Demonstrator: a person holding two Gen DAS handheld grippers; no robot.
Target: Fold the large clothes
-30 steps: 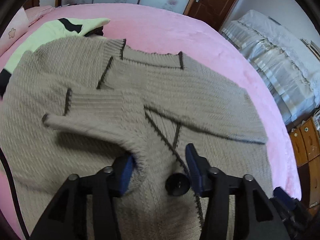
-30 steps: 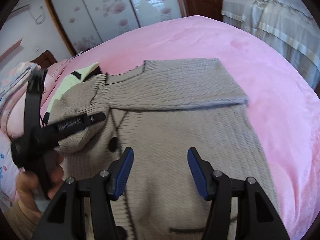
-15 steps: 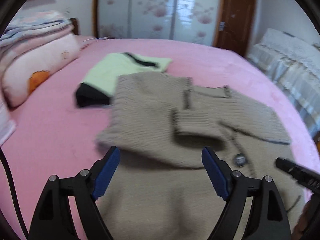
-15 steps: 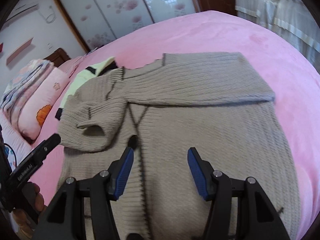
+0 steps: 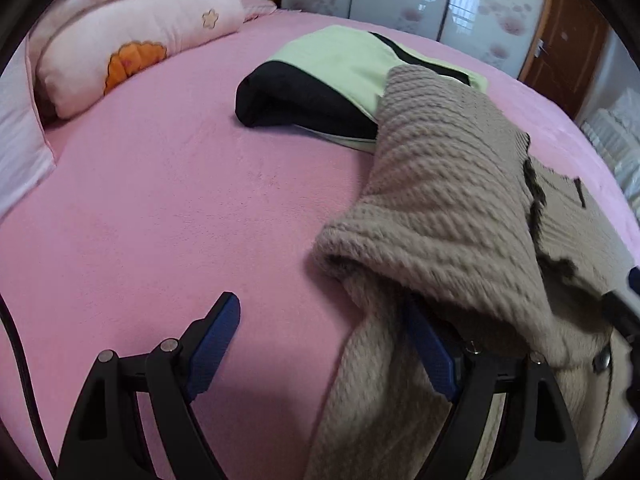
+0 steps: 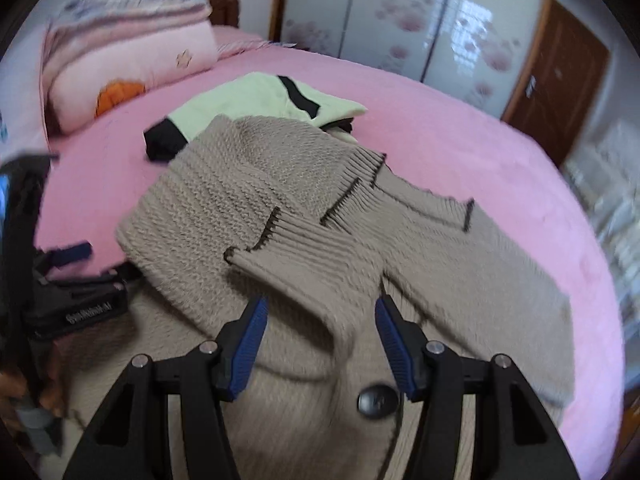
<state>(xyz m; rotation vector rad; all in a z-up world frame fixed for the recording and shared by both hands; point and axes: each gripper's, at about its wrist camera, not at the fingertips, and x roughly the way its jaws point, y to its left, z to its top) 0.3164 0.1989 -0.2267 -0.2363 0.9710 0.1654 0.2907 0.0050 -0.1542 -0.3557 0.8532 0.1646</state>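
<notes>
A beige knit cardigan (image 6: 248,196) with dark trim lies on the pink bed (image 6: 460,140), both sleeves folded in across its front. My right gripper (image 6: 320,308) is open just above the folded left sleeve cuff (image 6: 304,248), near a black button (image 6: 378,398). My left gripper (image 5: 320,316) is open at the cardigan's left edge (image 5: 432,208); its right finger (image 5: 430,350) sits under the draped knit, its left finger (image 5: 214,332) over bare sheet. The left gripper also shows at the left in the right wrist view (image 6: 76,296).
A folded light-green and black garment (image 5: 336,76) lies beyond the cardigan, partly under its shoulder. Pink pillows and folded bedding (image 5: 132,40) are stacked at the head of the bed. Wardrobe doors (image 6: 400,20) and a brown door (image 6: 560,80) stand behind.
My left gripper has swung left and down to the cardigan's left edge, its right finger now under the knit. My right gripper has moved forward over the folded sleeve cuff.
</notes>
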